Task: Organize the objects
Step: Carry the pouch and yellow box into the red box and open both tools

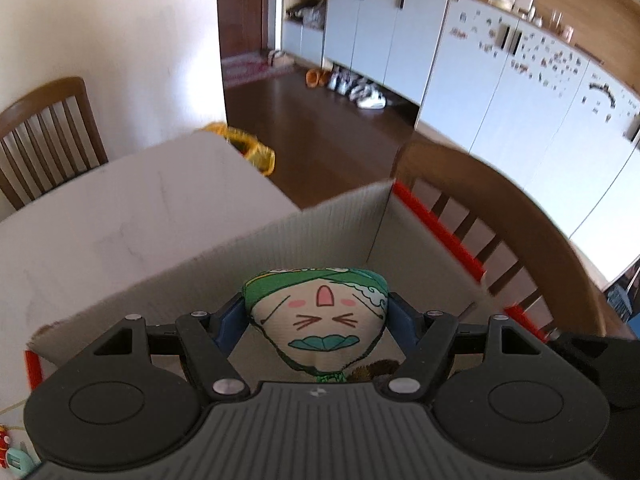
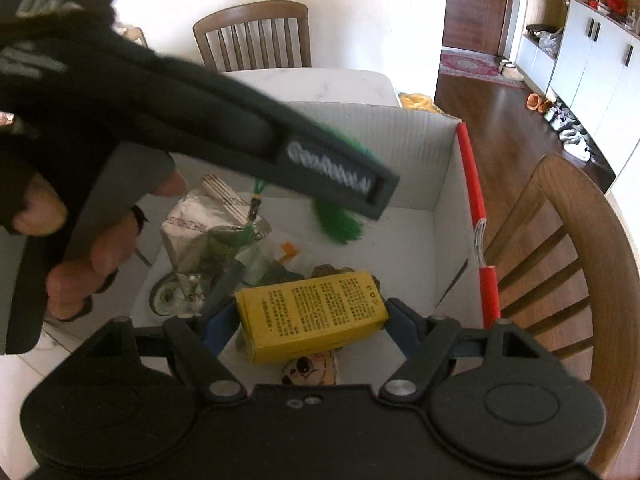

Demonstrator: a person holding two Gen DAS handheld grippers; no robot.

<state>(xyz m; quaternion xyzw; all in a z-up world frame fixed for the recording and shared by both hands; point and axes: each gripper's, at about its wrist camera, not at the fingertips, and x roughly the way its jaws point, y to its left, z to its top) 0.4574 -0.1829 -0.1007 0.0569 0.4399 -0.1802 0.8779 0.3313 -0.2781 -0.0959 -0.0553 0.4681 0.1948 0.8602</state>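
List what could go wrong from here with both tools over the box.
1. The left tool hangs above the carton's contents while the right tool holds the yellow box close below; they could collide.
2. The sachet's green tassel dangles loose and may snag on the silver packet.

White wall (image 1: 100, 20) at upper left; dark wood floor (image 1: 320, 120) mid-frame. White cabinets (image 1: 500, 92) along the right — shoes (image 1: 360, 88) beneath. Wooden slatted chairs (image 2: 256, 36) flank the white bench (image 1: 140, 208). Daylight, bright.
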